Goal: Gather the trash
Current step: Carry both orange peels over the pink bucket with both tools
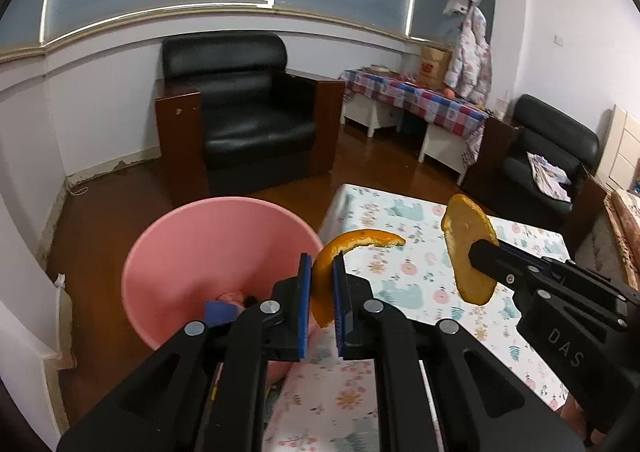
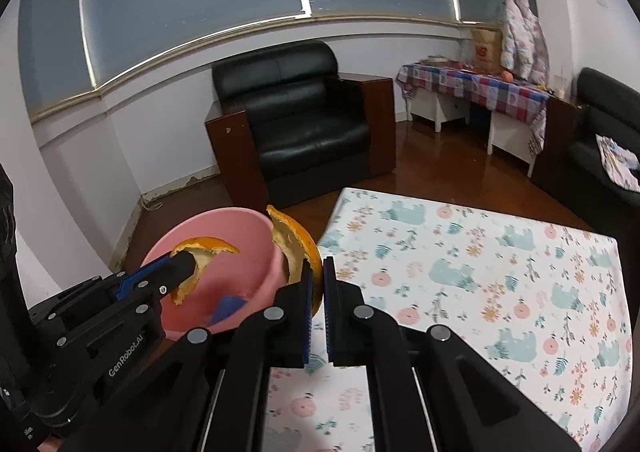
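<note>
Left gripper (image 1: 322,284) fingers pinch curled peel (image 1: 352,248); right gripper (image 2: 316,288) fingers clamp broad peel (image 2: 298,248).

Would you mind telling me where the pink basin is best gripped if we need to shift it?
Grip the pink basin by its thin upright rim, coming down from above on the near side, one pad inside and one outside. Its wall is too wide to span.

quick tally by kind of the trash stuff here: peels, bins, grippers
orange peel pieces: 2, curved strip and broad piece
pink bin: 1
grippers: 2, left gripper and right gripper, each shut on a peel
total: 5
</note>
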